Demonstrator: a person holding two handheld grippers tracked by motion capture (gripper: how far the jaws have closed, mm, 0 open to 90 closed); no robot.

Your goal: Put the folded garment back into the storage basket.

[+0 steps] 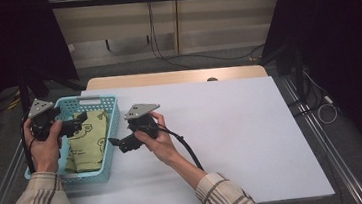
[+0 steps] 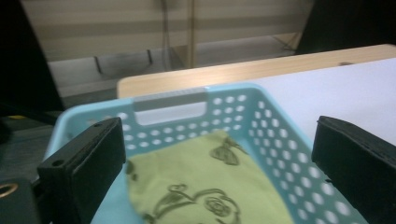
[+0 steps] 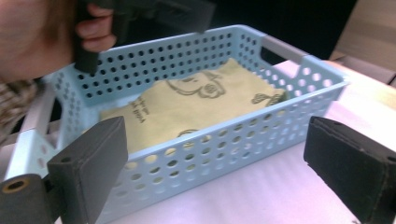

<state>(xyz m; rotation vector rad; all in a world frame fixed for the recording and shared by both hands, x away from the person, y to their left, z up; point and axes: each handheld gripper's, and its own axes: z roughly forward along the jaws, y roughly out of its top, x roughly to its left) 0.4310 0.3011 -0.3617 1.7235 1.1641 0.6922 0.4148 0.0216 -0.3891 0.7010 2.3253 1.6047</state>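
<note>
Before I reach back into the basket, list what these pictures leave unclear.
- Green cloth: high view, its left part is hidden behind the left gripper and hand; its print is too small to read.
- Cloth's near end: left gripper view, cut off by the bottom edge.
- Basket: right gripper view, its floor under the cloth is covered.
- Right gripper: high view, jaw gap too small to judge; the right gripper view shows the jaws wide apart.

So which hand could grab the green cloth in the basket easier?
Probably the left. The left gripper hangs open right over the green cloth inside the blue basket. The right gripper is open too, but sits outside the basket wall, over the table.
</note>
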